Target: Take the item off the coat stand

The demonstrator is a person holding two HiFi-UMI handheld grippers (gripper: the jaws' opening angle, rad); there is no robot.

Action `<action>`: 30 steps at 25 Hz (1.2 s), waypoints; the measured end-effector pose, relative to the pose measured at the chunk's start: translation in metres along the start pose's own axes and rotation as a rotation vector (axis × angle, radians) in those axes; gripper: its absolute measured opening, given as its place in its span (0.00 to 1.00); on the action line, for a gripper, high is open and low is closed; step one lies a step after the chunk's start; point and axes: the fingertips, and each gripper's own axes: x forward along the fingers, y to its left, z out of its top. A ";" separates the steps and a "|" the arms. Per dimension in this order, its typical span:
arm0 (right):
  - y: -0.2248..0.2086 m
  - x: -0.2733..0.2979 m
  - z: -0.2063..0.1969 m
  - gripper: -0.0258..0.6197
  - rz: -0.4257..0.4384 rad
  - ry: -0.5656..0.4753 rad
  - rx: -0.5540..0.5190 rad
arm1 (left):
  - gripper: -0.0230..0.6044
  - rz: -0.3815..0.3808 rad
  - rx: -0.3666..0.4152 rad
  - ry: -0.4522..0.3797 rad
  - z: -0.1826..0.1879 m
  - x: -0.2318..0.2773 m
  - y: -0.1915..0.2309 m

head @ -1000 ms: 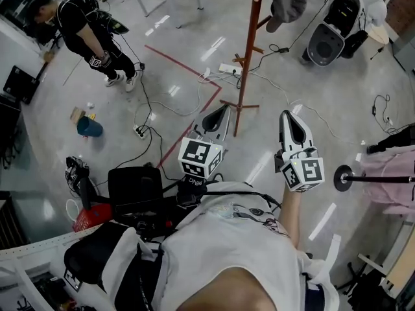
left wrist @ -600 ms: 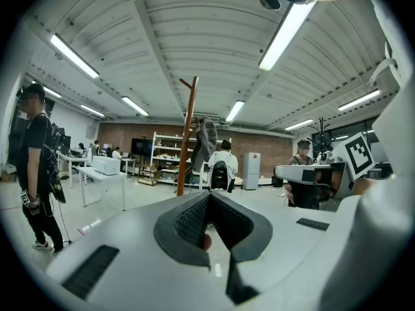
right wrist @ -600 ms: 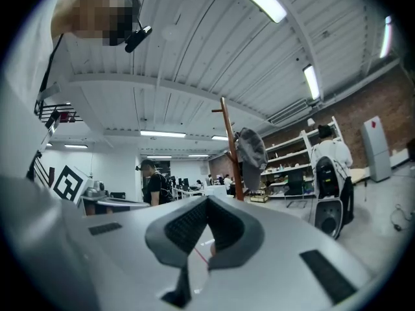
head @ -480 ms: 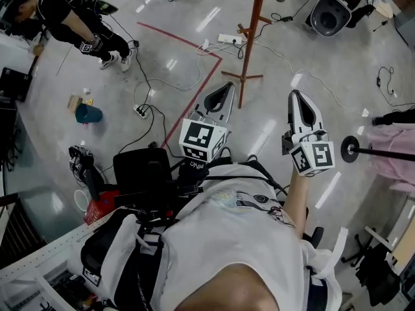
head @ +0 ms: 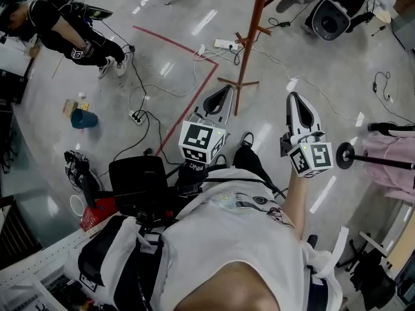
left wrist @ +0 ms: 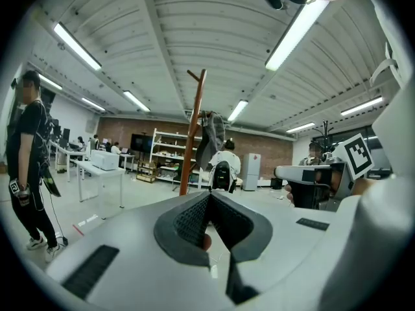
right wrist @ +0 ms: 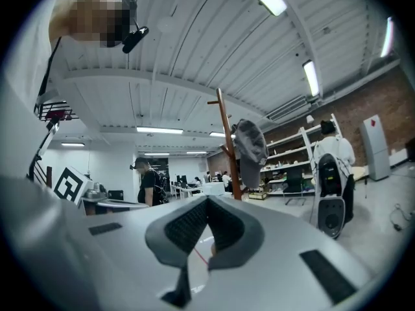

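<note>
Since a second ago the coat stand (head: 249,37) has slid toward 12 o'clock in the head view. The left gripper (head: 227,89) and right gripper (head: 295,97) keep their fingers shut and empty. Both gripper views show the grey item (right wrist: 249,146) hanging whole from the stand; the head view crops it at 1 o'clock.

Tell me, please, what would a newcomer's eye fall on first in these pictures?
The tall reddish-brown wooden coat stand stands straight ahead, with a limp grey garment hanging near its top. In the foreground the left gripper and right gripper, white with black-lined jaws closed and empty, both point toward it. A person in black is off to the left.
</note>
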 end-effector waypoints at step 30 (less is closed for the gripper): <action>-0.107 0.141 0.061 0.05 0.156 -0.091 -0.038 | 0.04 0.100 0.064 -0.048 0.065 0.156 0.044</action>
